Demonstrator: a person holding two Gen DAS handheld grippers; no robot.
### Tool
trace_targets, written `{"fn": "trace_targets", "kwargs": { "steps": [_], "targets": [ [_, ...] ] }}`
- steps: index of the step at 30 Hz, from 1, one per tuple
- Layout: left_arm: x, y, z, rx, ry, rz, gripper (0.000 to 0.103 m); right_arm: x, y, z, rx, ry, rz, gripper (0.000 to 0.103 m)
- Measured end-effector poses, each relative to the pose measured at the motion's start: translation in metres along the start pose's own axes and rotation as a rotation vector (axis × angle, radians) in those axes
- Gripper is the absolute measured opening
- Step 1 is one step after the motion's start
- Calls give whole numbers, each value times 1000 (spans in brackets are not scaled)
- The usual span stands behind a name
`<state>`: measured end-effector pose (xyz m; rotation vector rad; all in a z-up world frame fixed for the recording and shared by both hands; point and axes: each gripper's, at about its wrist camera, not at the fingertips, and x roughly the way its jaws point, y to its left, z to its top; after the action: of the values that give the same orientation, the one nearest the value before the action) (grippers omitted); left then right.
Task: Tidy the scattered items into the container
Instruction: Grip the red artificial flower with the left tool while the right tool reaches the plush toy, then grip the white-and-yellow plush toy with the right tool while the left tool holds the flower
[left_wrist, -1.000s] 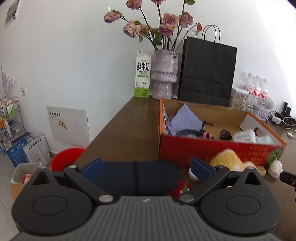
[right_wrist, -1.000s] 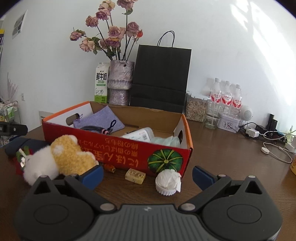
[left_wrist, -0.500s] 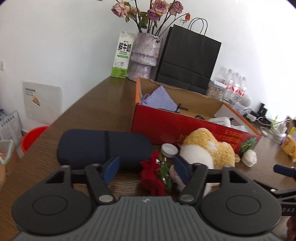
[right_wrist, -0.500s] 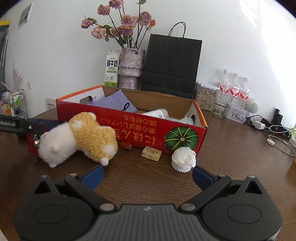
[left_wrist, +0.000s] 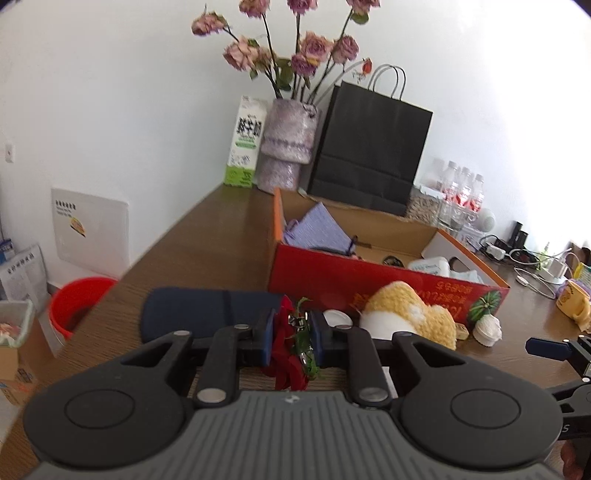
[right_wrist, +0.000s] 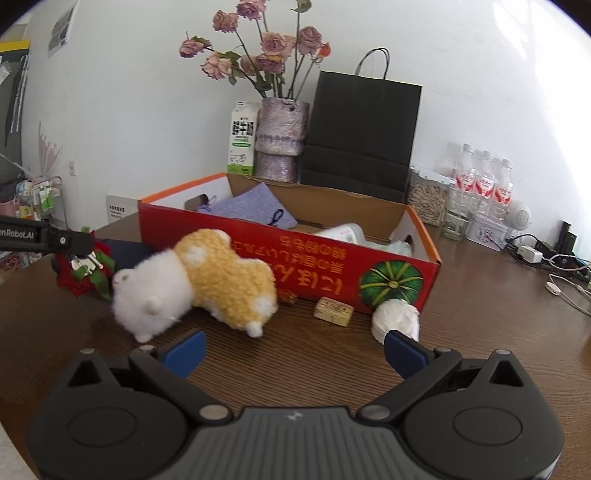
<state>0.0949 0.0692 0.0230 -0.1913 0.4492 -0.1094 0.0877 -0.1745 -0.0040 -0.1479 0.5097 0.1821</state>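
Closing in over the last second, the left gripper (left_wrist: 291, 338) now has its blue pads clamped on the red fabric rose (left_wrist: 286, 345), just in front of the red cardboard box (left_wrist: 325, 280) on the wooden table (left_wrist: 207, 236). Beside the rose, the plush toy (right_wrist: 199, 280) lies against that box. Nearer than the box, the right gripper (right_wrist: 293, 349) stands wide apart, empty.

A brown wooden table (right_wrist: 480, 295) stands against a sunlit white wall (left_wrist: 110, 92).

The red fabric flower (left_wrist: 286, 354) is half hidden between the left tongs (left_wrist: 291, 338); the plush toy (right_wrist: 207, 280) is blurred.
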Motion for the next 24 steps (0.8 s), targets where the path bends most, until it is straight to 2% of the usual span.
{"fn": "trace_targets", "kwargs": {
  "steps": [6,8,11,18,21,23,24],
  "targets": [
    [-17,16,4,24,-59,63,21,4,25,21,64,59,103,98],
    [-20,22,5,25,-76,78,21,10,30,29,117,99,148,92],
    [-25,31,5,25,-94,89,21,18,36,42,197,152,189,90],
    [-32,48,5,25,-113,112,21,51,39,70,423,285,209,86],
    [-36,56,4,12,-114,112,21,71,46,75,461,344,182,80],
    [-40,61,3,8,-116,117,21,84,49,75,467,390,165,68],
    [-41,64,3,8,-116,122,21,90,50,74,471,411,154,69]
  ]
}}
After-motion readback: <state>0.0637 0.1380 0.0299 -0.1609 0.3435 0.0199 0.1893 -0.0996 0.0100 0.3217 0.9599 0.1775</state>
